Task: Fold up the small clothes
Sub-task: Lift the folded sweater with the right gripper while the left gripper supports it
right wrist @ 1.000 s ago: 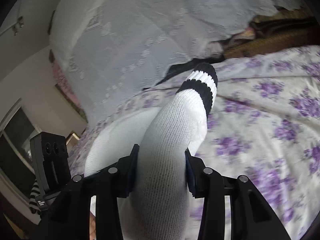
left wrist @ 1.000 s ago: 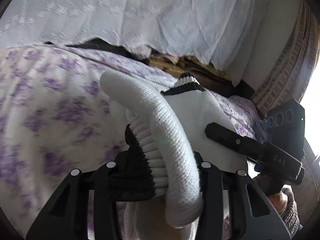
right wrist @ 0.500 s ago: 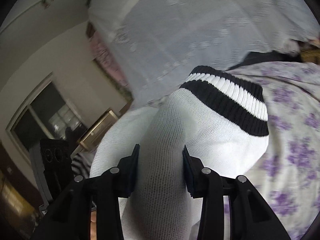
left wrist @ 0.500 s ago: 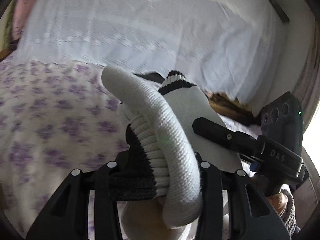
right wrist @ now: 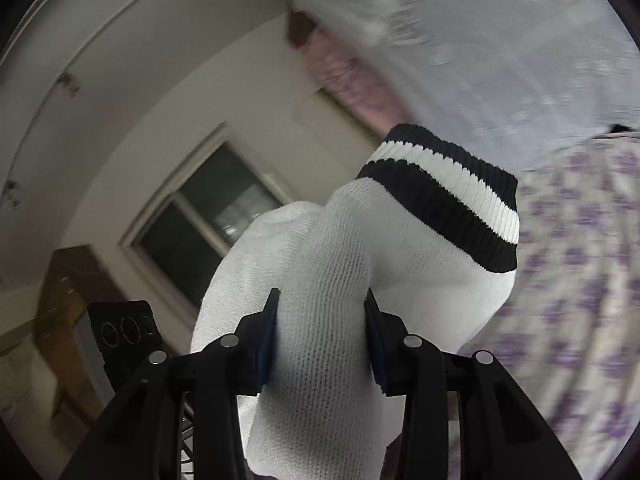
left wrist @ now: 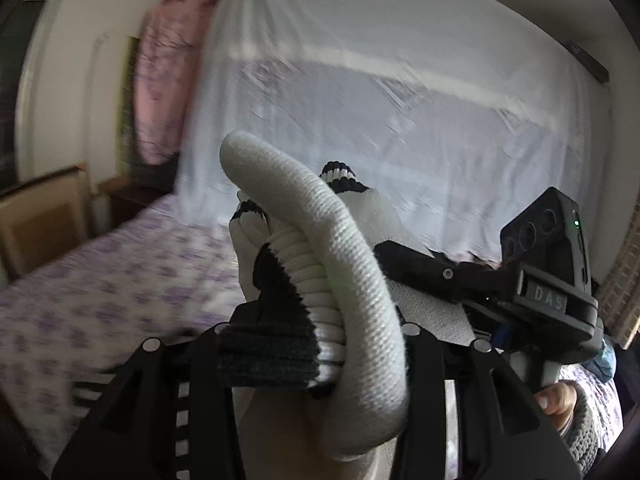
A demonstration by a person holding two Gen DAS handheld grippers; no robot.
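Right wrist, ribbed knit sock (right wrist: 340, 280), striped cuff (right wrist: 444, 192)

Sock (left wrist: 352, 280): bunched between the jaws of the left gripper (left wrist: 316, 344), raised above the bed (left wrist: 120, 280). Same sock (right wrist: 328, 320) also between the jaws of the right gripper (right wrist: 320, 320), cuff (right wrist: 444, 204) farthest from it. Right gripper (left wrist: 416, 264): right of the left one. Netting (left wrist: 400, 100): behind the bed. Window (right wrist: 208, 216): in the wall, left of the bed.
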